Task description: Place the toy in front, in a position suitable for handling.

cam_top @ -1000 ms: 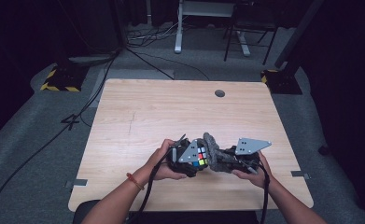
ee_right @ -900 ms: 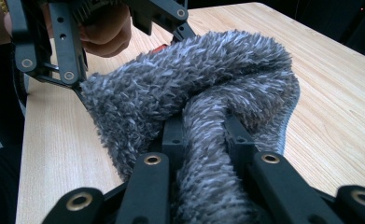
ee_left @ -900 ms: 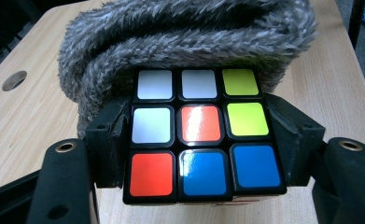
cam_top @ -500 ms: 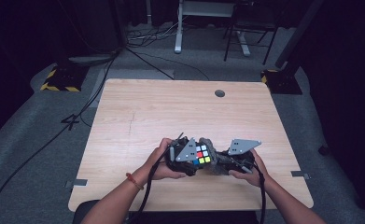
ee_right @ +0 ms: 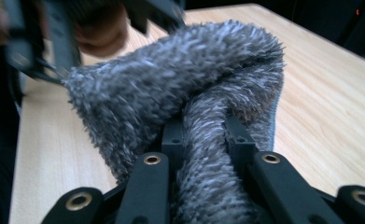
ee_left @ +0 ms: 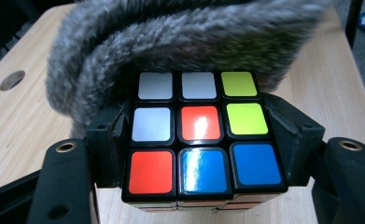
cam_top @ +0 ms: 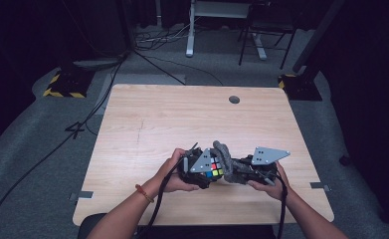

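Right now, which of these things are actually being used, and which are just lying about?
In use:
- puzzle cube, gripped by the left gripper
- grey fuzzy cloth, pinched by the right gripper and pressed against the cube

Just lying about:
- floor cables
- chair beyond the table

The table (cam_top: pixel 147 129), a light wood-grain top with rounded corners, is standing on grey floor (cam_top: pixel 43 149). A round grommet hole (cam_top: pixel 234 99) is sitting near its far edge, right of centre.
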The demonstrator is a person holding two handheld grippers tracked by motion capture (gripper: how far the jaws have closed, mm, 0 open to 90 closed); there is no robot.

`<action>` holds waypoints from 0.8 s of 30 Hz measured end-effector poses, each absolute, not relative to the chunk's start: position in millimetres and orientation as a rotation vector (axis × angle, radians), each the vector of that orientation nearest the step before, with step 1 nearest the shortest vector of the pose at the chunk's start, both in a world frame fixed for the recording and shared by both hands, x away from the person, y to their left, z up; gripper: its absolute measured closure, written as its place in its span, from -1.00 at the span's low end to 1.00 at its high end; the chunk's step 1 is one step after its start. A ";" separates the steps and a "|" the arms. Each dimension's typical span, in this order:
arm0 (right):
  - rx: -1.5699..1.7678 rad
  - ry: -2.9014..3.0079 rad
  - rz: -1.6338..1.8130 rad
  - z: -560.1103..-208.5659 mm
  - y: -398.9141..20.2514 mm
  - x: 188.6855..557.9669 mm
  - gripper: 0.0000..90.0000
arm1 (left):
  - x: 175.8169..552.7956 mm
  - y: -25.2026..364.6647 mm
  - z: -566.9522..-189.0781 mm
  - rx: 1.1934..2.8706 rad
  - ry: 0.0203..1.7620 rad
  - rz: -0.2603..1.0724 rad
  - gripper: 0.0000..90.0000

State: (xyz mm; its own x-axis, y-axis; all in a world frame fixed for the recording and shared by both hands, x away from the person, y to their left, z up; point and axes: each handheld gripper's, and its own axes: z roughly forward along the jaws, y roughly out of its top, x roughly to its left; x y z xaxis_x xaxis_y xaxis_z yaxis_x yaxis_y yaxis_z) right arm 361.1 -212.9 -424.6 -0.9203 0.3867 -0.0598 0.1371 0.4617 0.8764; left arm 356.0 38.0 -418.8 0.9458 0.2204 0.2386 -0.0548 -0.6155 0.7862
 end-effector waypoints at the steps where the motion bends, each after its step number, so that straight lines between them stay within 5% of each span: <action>1: 0.463 2.475 1.409 -427.4 -212.1 362.9 0.67 | 355.6 39.4 -415.8 2.183 0.119 0.381 -0.26; 24: 0.418 2.442 1.462 -420.5 -208.4 354.2 0.67 | 359.4 35.9 -425.7 2.240 0.129 0.377 -0.27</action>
State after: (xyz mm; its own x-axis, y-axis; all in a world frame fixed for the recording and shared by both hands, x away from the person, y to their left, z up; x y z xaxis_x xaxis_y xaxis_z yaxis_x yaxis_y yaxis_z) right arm 354.2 -208.4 -420.5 -0.9238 0.3751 -0.0768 0.1093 0.4508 0.8859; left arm 359.4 35.9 -425.7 0.9496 0.2182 0.2252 -0.0341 -0.6421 0.7659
